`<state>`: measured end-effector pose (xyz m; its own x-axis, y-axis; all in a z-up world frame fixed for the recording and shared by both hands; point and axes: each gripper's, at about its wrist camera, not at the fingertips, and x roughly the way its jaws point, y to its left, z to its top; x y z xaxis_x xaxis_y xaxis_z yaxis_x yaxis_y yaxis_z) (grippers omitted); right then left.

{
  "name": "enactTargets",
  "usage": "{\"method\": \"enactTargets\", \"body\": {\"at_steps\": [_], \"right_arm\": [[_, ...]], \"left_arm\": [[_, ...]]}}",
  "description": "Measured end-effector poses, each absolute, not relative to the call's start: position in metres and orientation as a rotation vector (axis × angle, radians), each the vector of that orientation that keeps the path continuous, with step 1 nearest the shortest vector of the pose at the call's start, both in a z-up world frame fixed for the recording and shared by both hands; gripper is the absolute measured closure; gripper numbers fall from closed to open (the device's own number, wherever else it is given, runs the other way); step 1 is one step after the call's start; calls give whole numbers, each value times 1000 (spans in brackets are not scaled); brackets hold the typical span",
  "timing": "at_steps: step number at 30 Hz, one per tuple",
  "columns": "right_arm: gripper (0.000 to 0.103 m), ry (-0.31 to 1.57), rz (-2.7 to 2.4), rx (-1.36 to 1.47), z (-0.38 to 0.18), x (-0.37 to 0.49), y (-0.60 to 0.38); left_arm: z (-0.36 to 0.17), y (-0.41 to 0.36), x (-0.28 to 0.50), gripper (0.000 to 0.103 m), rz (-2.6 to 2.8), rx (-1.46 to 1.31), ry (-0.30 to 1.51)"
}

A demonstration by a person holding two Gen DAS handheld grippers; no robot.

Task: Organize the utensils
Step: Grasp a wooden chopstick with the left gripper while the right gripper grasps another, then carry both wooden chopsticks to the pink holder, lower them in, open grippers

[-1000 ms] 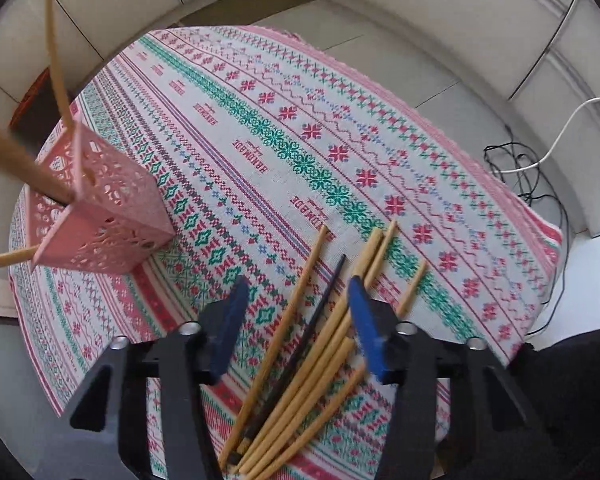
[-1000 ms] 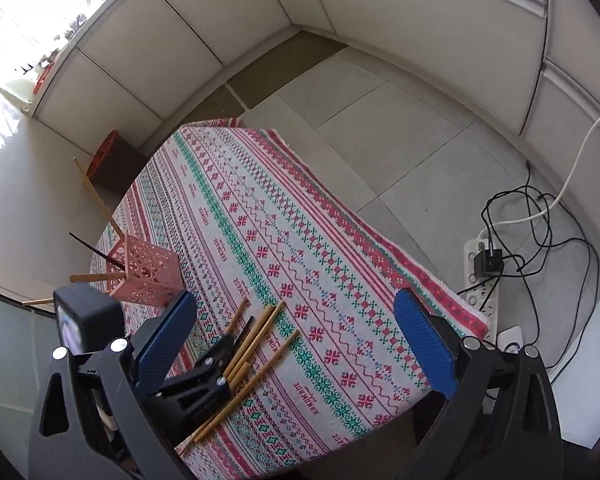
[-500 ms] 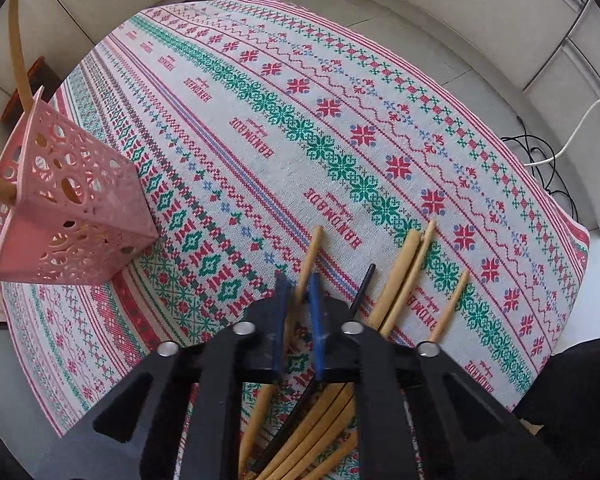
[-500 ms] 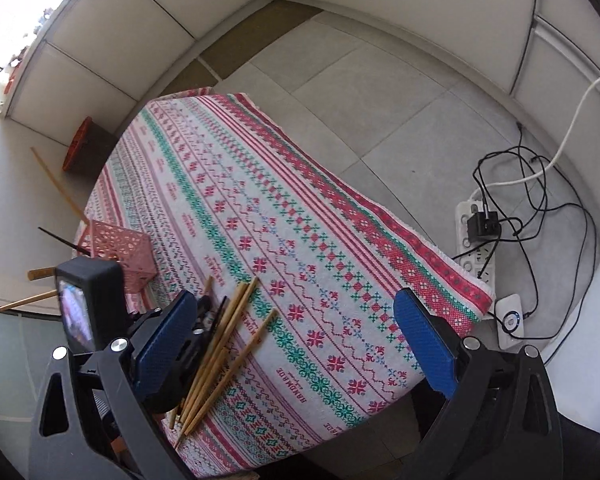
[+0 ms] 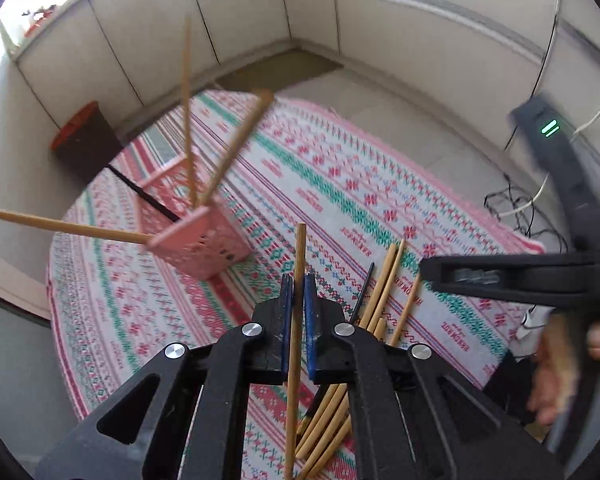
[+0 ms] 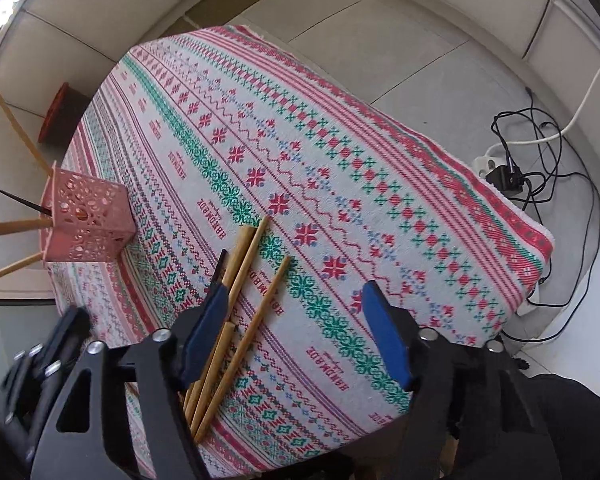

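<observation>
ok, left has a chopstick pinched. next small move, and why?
Probably carry it left and up toward the pink holder, tip over the open top. The left gripper is shut on one chopstick, lifted off the cloth; the holder already has several sticks in it, and more chopsticks lie loose. The right gripper is open, holding nothing.

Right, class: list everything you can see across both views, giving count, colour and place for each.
Held chopstick: one, tan, upright in the left claw.
Loose chopsticks: several tan plus one black, lying on the cloth.
Holder: one, pink, perforated, near the cloth's edge, with chopsticks sticking out.
Tablecloth: one, red, green and white.
Bin: one, dark with a red rim, on the floor.
Power strip: one, white, on the floor.
Left claw: shut.
Right claw: open, above the loose chopsticks.
</observation>
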<state>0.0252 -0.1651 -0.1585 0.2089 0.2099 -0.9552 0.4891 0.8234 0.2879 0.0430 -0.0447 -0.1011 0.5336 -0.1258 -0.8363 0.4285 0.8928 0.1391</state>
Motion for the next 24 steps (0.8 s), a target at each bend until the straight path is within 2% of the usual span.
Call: {"method": "enactTargets", "body": {"at_steps": [2, 5, 10, 11, 13, 14, 16, 19, 24], "right_arm": [[51, 1398, -229, 613, -166, 29, -156], [62, 1444, -256, 589, -181, 33, -143], [64, 1407, -307, 522, -179, 36, -127], [76, 1400, -325, 499, -179, 37, -124], [91, 1383, -334, 498, -178, 36, -124], [94, 1376, -331, 525, -179, 36, -127], [98, 1369, -309, 612, -182, 37, -137], [98, 1338, -277, 713, -175, 36, -155], [98, 1161, -199, 672, -112, 30, -167]], "left_arm": [[-88, -39, 36, 98, -326, 334, 917], [-73, -31, 28, 98, -320, 305, 871], [-62, -28, 26, 98, -326, 292, 842], [-60, -28, 26, 98, -327, 290, 837], [-57, -27, 25, 98, -328, 283, 828], [-54, -26, 23, 98, -326, 276, 820], [-50, -20, 25, 98, -324, 259, 808], [-40, -16, 21, 98, -325, 234, 776], [-10, -8, 6, 98, -348, 182, 692]]}}
